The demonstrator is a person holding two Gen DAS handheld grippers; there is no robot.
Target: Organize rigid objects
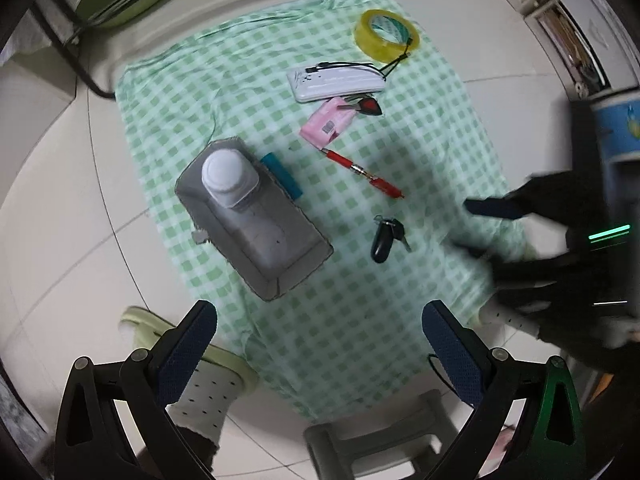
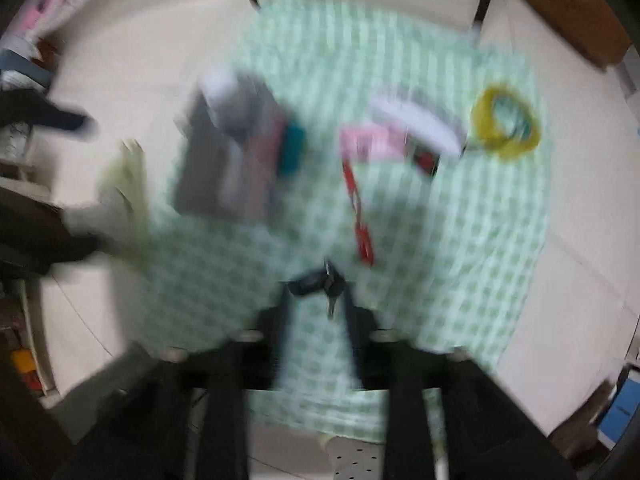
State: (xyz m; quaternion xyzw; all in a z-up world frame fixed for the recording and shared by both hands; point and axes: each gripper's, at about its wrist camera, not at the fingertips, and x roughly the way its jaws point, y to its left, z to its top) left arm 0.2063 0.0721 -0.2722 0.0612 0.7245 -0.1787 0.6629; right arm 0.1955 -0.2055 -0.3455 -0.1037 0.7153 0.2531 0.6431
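Keys point(image 1: 386, 240) lie on the checked cloth point(image 1: 360, 320), apart from the grey tray point(image 1: 256, 220) holding a white bottle point(image 1: 228, 178). Right gripper point(image 2: 316, 300) hovers just short of them; blur hides whether its fingers are parted. Left gripper point(image 1: 320, 344) hangs released above. A rushed grab could snag the loose cloth and drag the pen point(image 1: 364, 172).

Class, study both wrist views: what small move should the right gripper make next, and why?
Probably ease the right gripper down and close on the black key fob. Its fingers already sit either side of the fob, which lies loose on the checked cloth, outside the grey tray. The left gripper hangs open.
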